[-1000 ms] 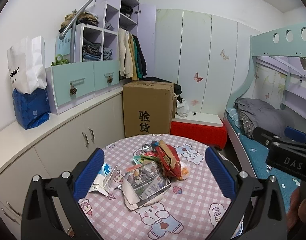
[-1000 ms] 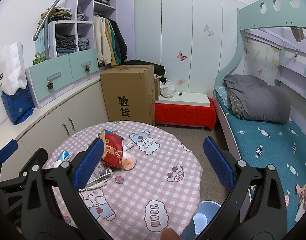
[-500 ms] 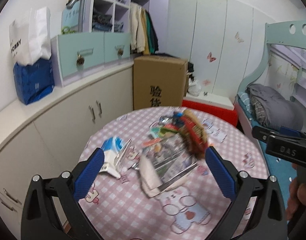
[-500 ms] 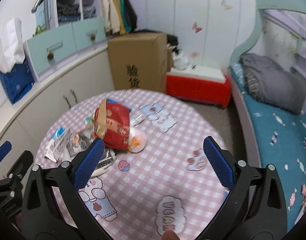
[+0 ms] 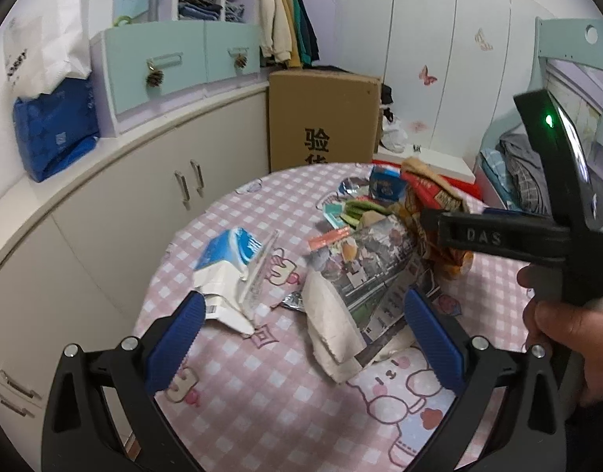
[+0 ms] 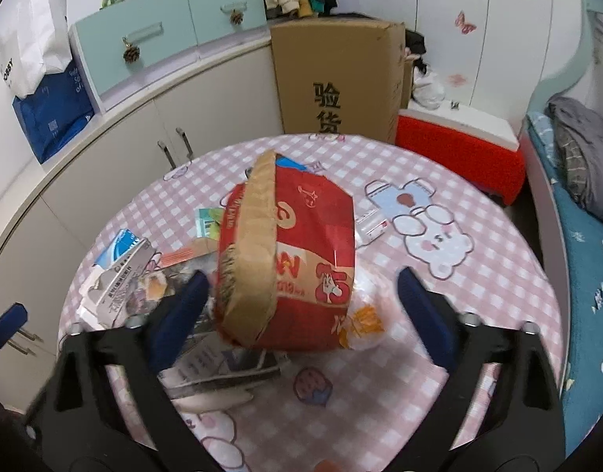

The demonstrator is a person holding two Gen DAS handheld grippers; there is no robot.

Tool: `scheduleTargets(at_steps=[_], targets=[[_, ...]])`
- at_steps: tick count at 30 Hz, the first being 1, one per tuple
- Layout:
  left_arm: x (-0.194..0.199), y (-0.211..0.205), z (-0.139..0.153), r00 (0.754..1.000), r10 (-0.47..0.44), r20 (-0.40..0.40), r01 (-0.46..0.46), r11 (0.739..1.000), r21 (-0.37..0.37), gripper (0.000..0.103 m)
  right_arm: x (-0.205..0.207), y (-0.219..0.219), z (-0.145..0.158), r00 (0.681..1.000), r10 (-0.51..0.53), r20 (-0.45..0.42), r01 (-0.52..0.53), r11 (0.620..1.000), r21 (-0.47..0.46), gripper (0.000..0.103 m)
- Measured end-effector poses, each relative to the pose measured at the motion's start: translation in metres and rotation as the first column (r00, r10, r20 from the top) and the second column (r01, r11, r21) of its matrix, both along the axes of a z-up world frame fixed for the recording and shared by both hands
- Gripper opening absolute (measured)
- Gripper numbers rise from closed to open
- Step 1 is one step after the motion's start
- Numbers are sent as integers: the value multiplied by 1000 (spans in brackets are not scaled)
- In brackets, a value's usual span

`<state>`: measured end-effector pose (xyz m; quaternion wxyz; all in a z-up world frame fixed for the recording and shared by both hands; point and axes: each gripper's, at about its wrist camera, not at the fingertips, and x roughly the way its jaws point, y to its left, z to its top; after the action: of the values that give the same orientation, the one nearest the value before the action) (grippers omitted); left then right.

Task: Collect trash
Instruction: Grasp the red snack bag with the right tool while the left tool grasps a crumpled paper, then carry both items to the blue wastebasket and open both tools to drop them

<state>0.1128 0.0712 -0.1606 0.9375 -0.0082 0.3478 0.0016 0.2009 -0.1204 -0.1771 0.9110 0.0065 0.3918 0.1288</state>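
Hovering tools: both above the round pink-checked surface (image 5: 262,389), tilted down toward the litter.
Left tool (image 5: 303,332): spread wide, nothing between the blue pads; left pad just over the torn blue-and-white carton (image 5: 230,271), right pad beside the crumpled printed paper (image 5: 364,275).
Right tool (image 6: 299,306): spread wide, empty; pads flanking the near end of the red snack bag (image 6: 297,267), contact with it impossible to tell.
Right hand (image 5: 569,326): at 3 o'clock in the left wrist view, wrapped around the black handle, tool body reaching across toward the red bag.
Red snack bag: puffed and crumpled, tan sealed edge running up its left side, lying over the printed paper near the middle of the surface.
Printed paper: folded, creased, torn white edge at its near end.
Carton: flattened and ripped open, at 9 o'clock of the pile.
Small wrappers (image 5: 350,208): green, orange and blue scraps at 12 o'clock of the paper.
Cardboard box (image 6: 337,78): on the floor beyond the surface at 12 o'clock.
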Motion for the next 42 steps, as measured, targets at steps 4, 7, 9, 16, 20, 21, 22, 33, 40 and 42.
scheduleTargets(at_steps=[4, 7, 9, 16, 20, 21, 22, 33, 40, 42], targets=[[24, -6, -21, 999, 2, -52, -1, 1000, 15, 99, 2, -19, -4, 1000, 13, -17, -11, 995, 99, 46], [41, -10, -33, 997, -1, -83, 2, 1000, 22, 99, -2, -34, 0, 1000, -5, 1, 4, 991, 134, 40], [48, -14, -37, 996, -11, -87, 13, 1000, 14, 99, -7, -46, 3, 1000, -19, 5, 18, 988, 151, 38], [56, -36, -50, 989, -99, -110, 98, 995, -18, 42, -27, -95, 0, 997, -80, -8, 80, 969, 235, 31], [45, -38, -44, 992, -105, -75, 102, 994, -39, 29, -39, -115, 0, 995, -100, -11, 100, 959, 264, 31], [42, -37, -41, 992, -105, -67, 102, 994, -48, 29, -41, -119, 0, 994, -104, -11, 104, 956, 274, 31], [40, -37, -38, 992, -108, -61, 105, 993, -50, 27, -45, -124, 1, 994, -110, -10, 108, 952, 285, 31], [4, -44, -12, 990, -138, 14, 139, 987, -77, 18, -74, -161, 16, 988, -153, 19, 137, 927, 349, 31], [-11, -55, 2, 984, -171, 50, 175, 982, -75, 16, -89, -175, 20, 984, -173, 32, 149, 918, 368, 31], [-9, -66, -3, 979, -204, 20, 205, 978, -41, 19, -92, -178, 20, 983, -179, 32, 155, 916, 371, 31]])
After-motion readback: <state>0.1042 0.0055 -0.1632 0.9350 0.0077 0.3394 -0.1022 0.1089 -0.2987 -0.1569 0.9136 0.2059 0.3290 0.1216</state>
